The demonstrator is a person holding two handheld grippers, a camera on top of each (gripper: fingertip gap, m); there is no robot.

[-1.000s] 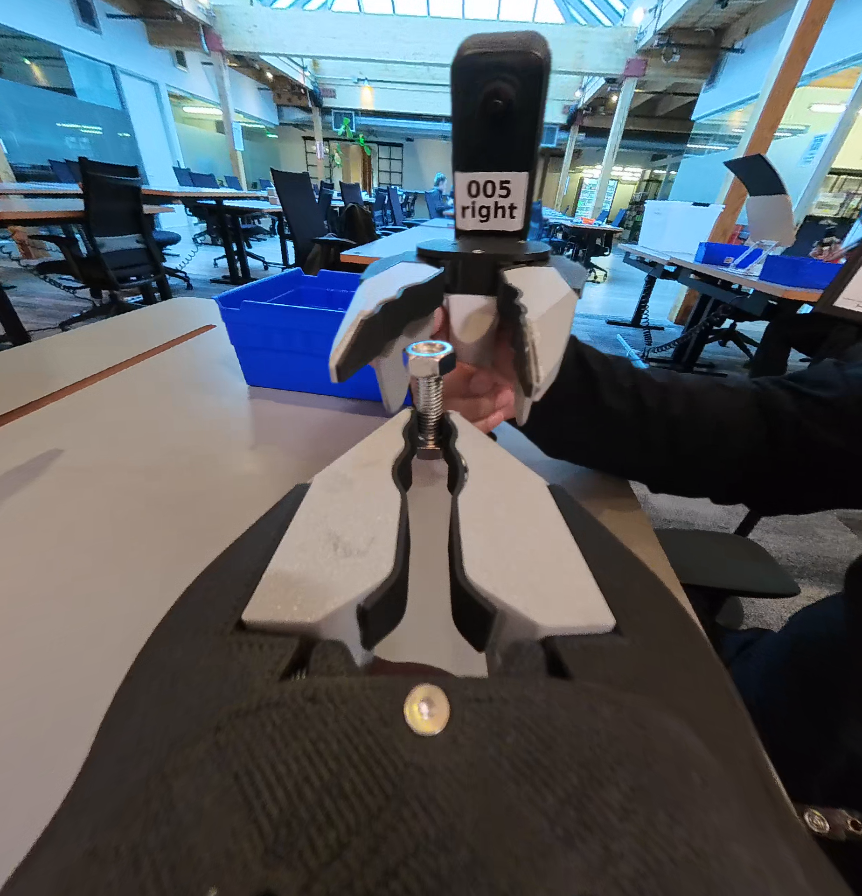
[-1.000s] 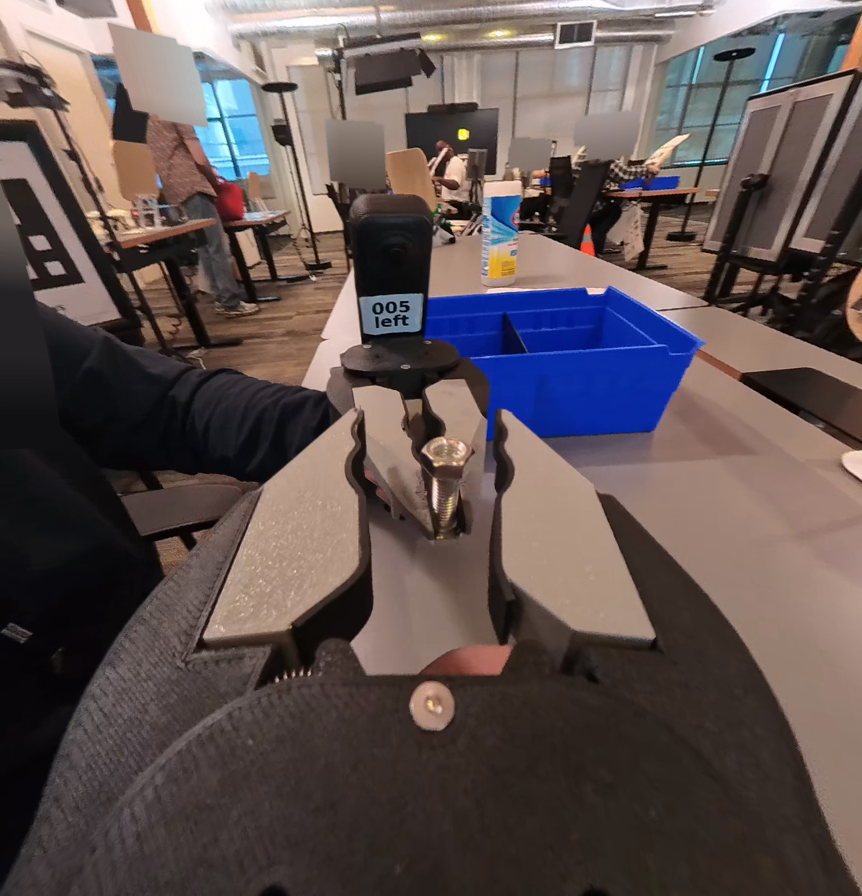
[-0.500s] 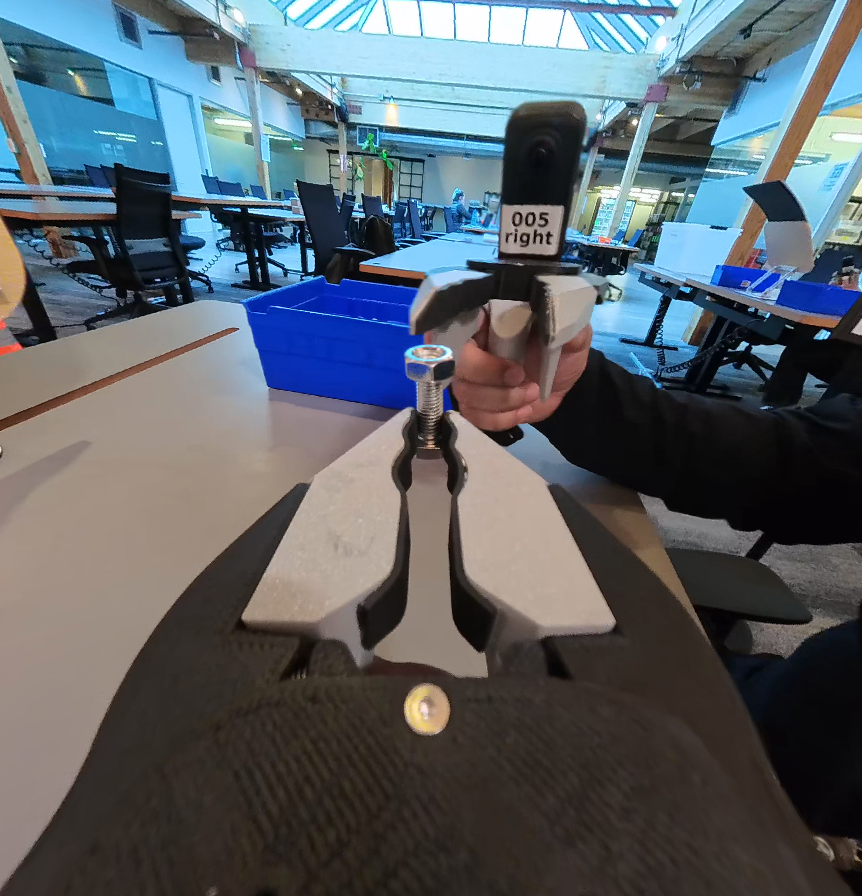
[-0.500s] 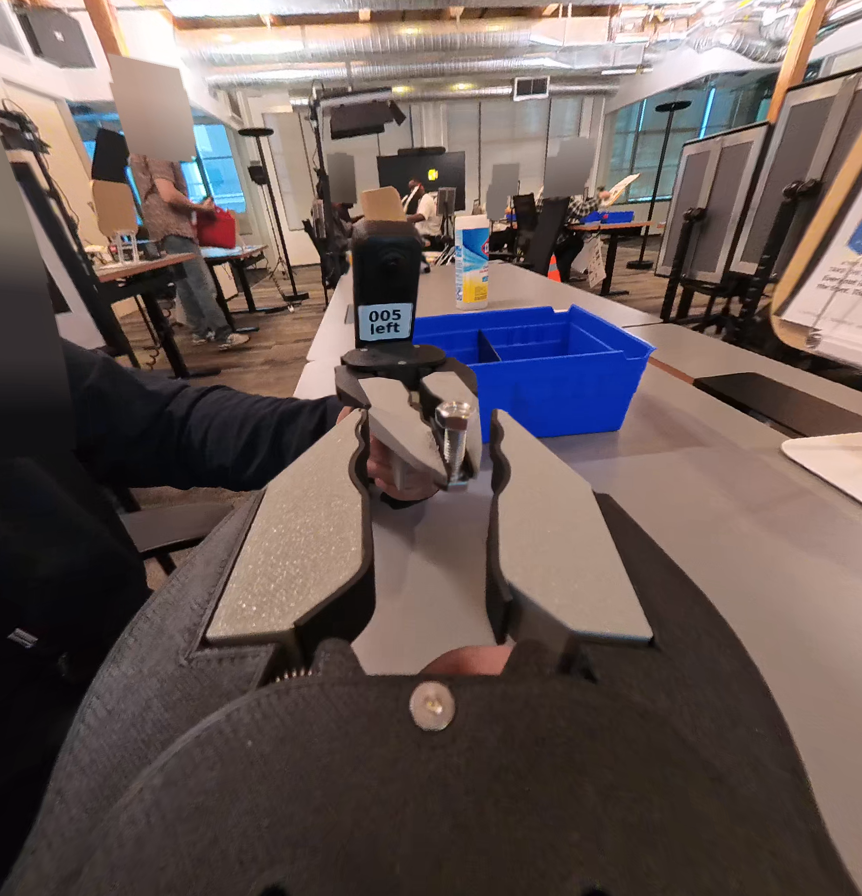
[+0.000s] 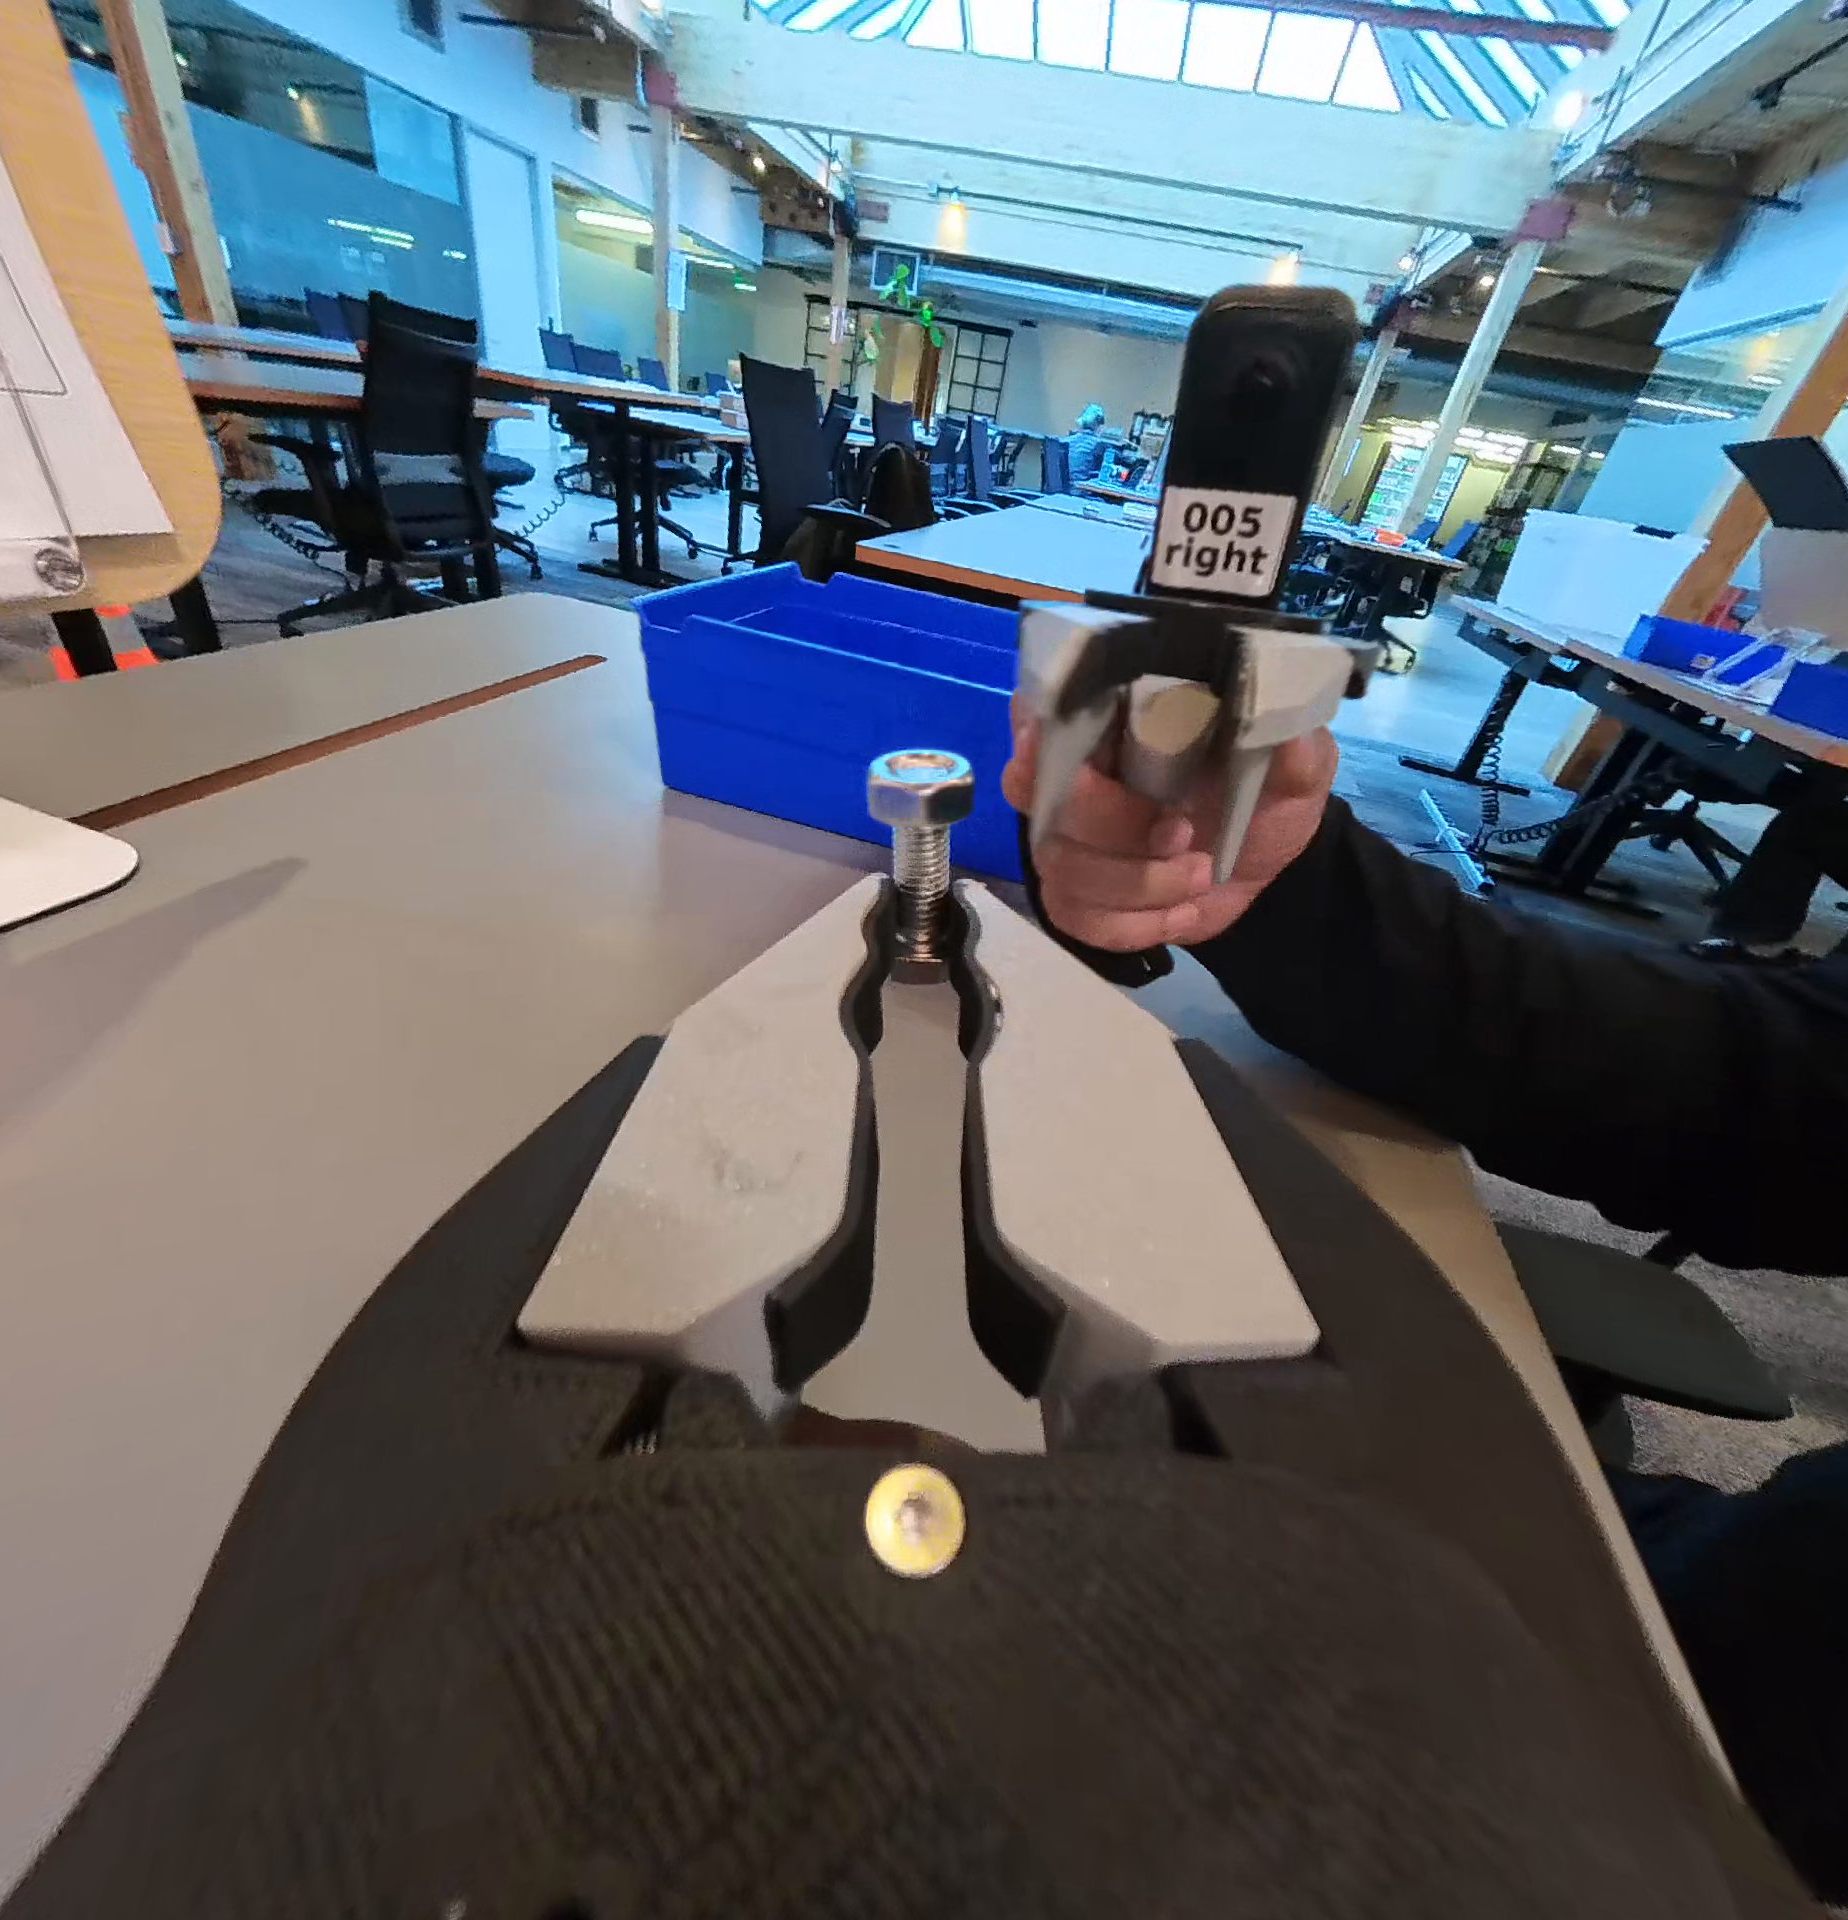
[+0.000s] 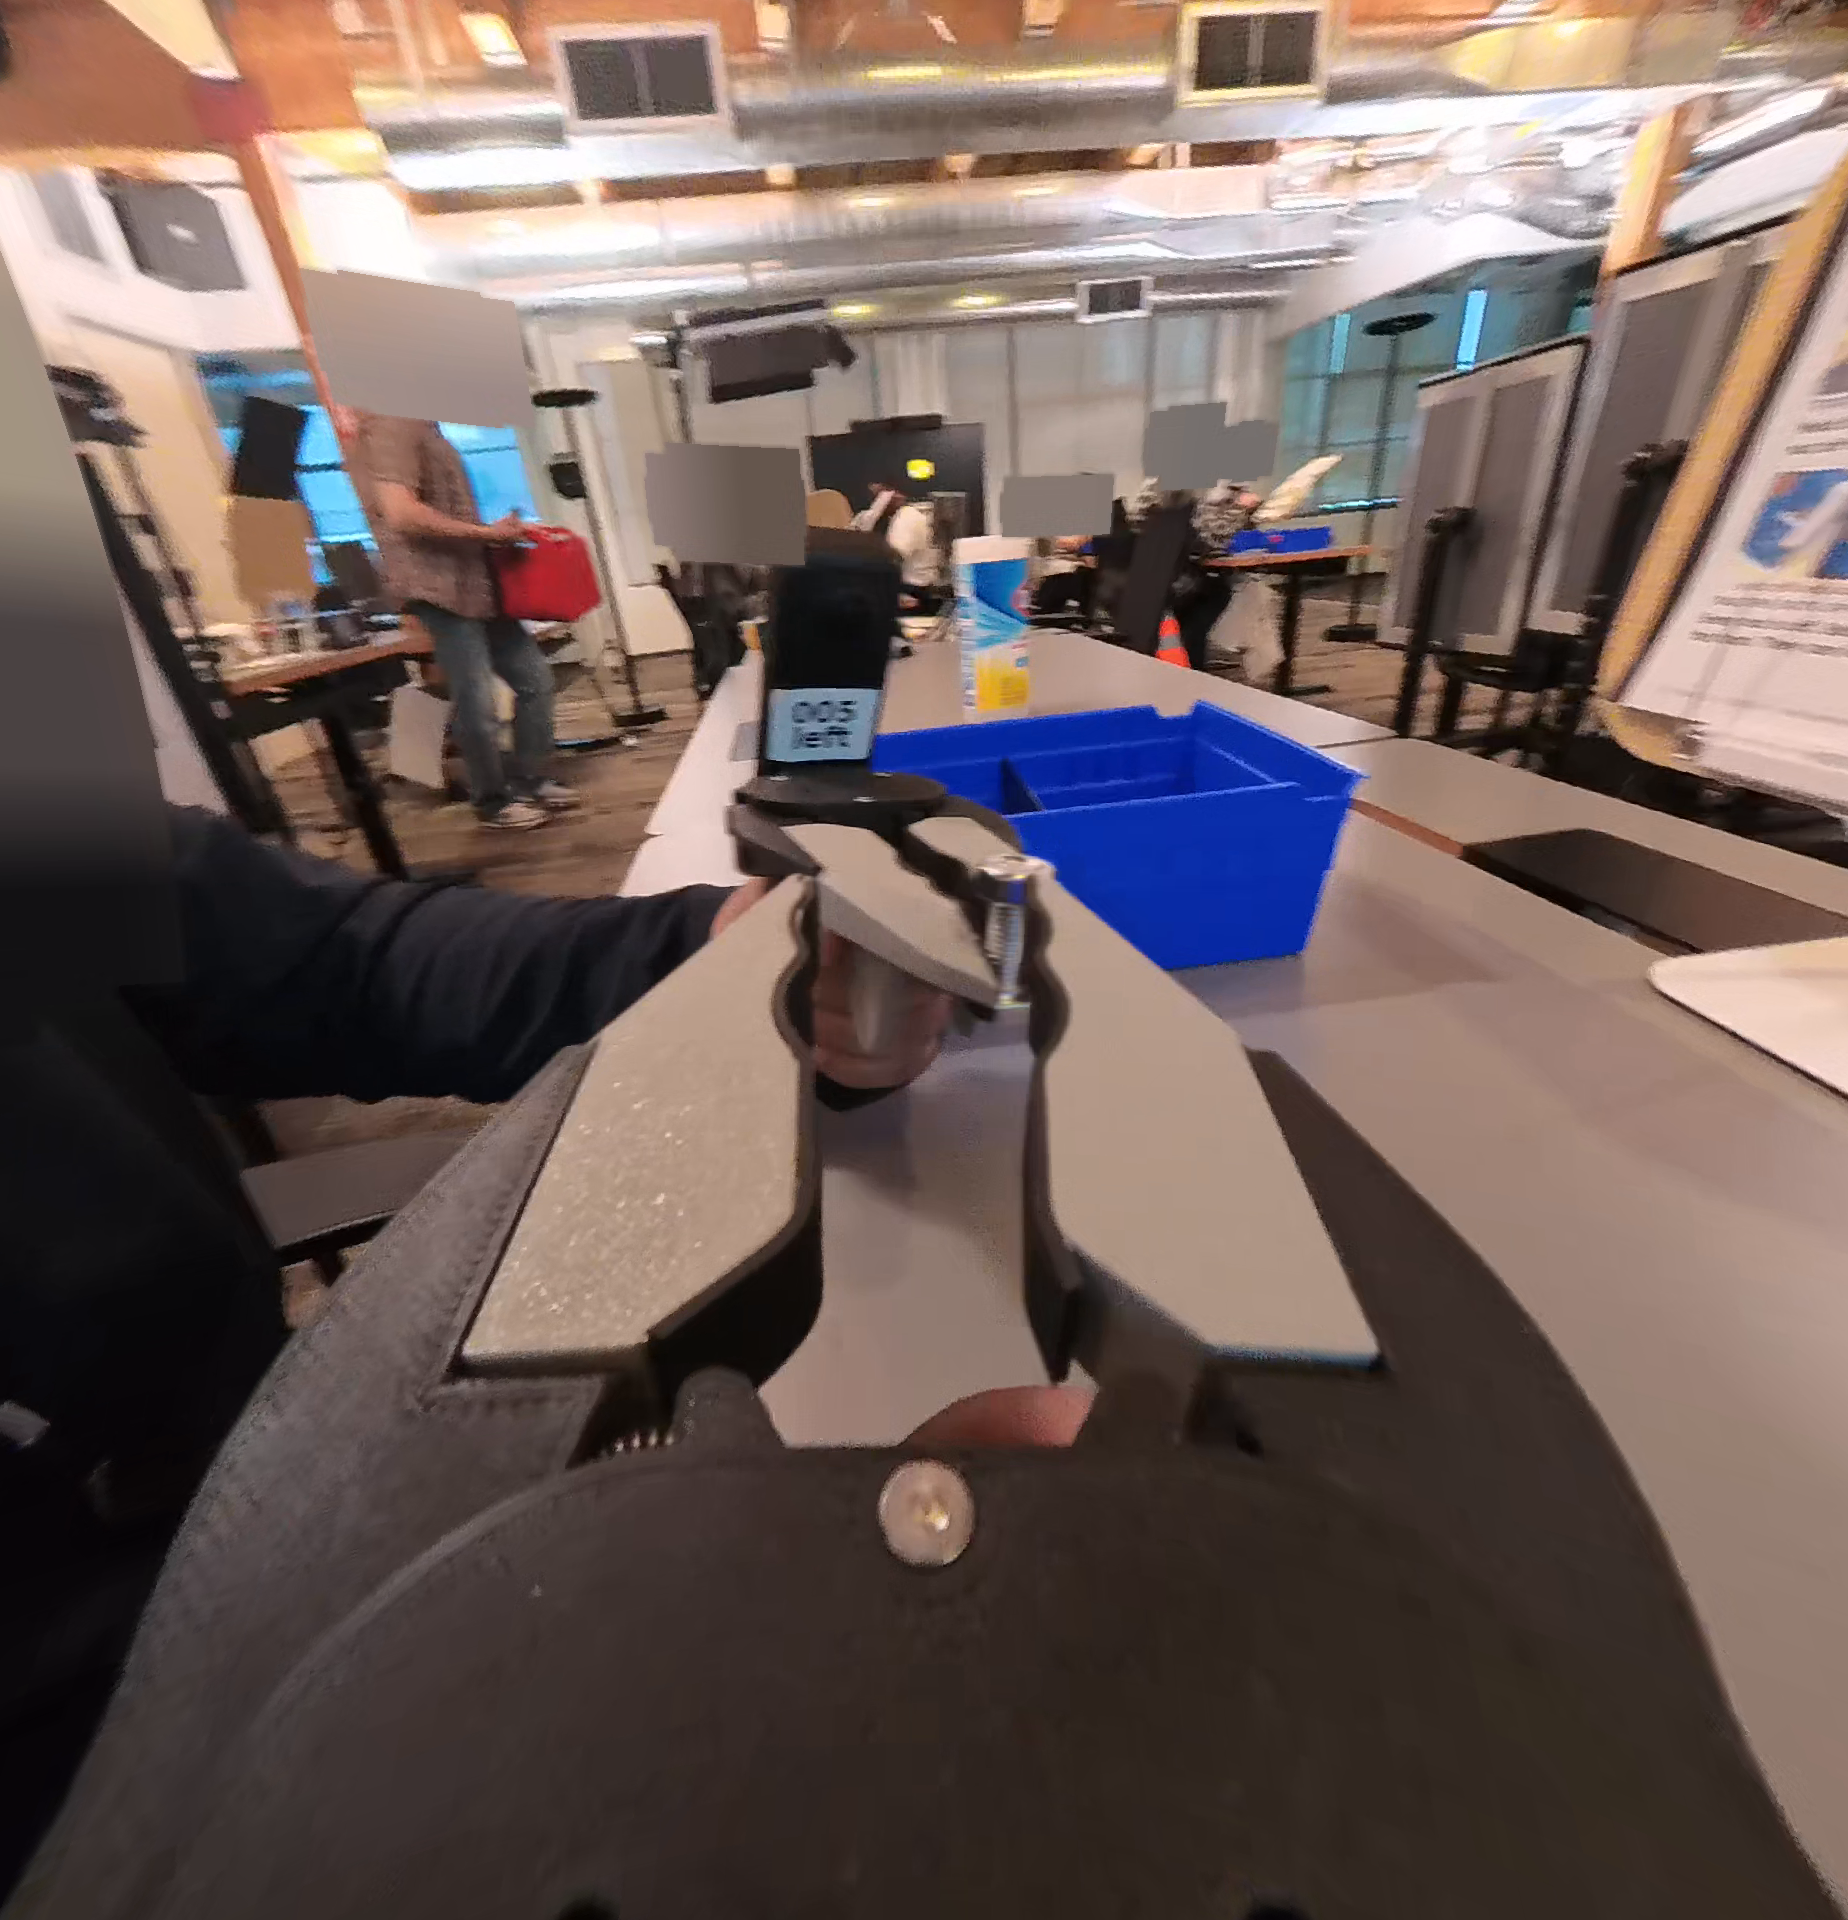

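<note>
My left gripper (image 5: 920, 920) is shut on the threaded shank of a silver hex bolt (image 5: 920, 831), which stands upright above the grey table (image 5: 276, 987), its wider hex end on top. The right gripper (image 5: 1138, 842), held in a hand, is open and empty, up and to the right of the bolt and apart from it. In the right wrist view, my right gripper (image 6: 920, 935) is open with nothing between its fingers. The left gripper (image 6: 1003, 987) and the bolt (image 6: 1006, 925) sit just beyond its fingertips.
A blue divided bin (image 5: 795, 686) stands on the table behind the bolt, also in the right wrist view (image 6: 1159, 831). A wipes canister (image 6: 993, 629) stands farther back. A white pad (image 6: 1782, 997), a black mat (image 6: 1647, 894) and a poster board (image 5: 58, 312) lie beside them. The tips of one gripper are about 5 cm away from the tips of the other.
The right gripper, which was open around the bolt's top, has pulled back and to the right, clear of it. The left gripper still holds the bolt.
</note>
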